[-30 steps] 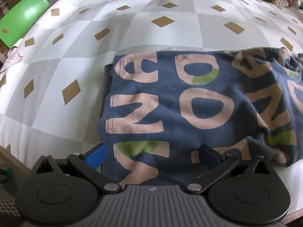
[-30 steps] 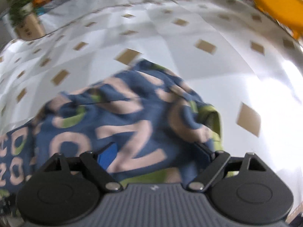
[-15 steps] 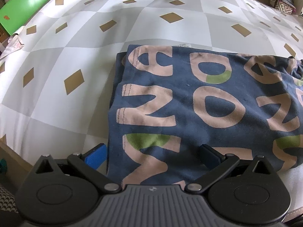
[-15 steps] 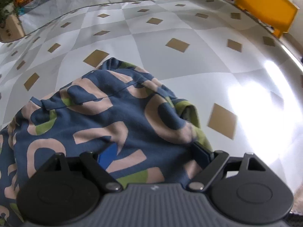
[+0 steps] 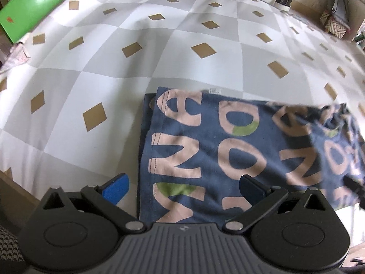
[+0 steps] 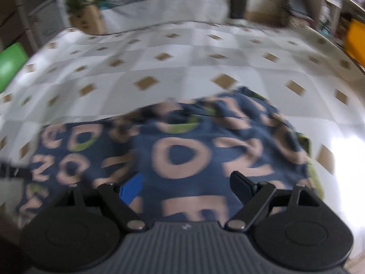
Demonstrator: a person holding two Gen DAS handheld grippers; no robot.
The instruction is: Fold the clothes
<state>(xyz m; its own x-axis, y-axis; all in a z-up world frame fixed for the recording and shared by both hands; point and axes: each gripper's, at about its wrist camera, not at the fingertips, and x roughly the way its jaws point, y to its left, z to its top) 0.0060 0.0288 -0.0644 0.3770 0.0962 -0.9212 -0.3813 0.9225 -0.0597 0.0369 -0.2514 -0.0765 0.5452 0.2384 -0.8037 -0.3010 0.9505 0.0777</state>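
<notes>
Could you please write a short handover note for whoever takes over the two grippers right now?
Left gripper: jaws wide open above the garment's neat left end, holding nothing.
Right gripper: jaws open over the rumpled right end, nothing held; view blurred.
The navy lettered garment lies partly folded on the checked tablecloth, near the front edge.
Done: left side lies flat with a straight edge.
Left: flatten the bunched right end, then finish folding.

A green chair (image 5: pixel 32 11) and cardboard box (image 6: pixel 87 20) flank the checked tablecloth (image 5: pixel 114 52).

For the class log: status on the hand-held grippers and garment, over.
Both hand-held grippers, left and right, open, empty. Navy lettered garment folded, right end rumpled. Nothing obstructing.
</notes>
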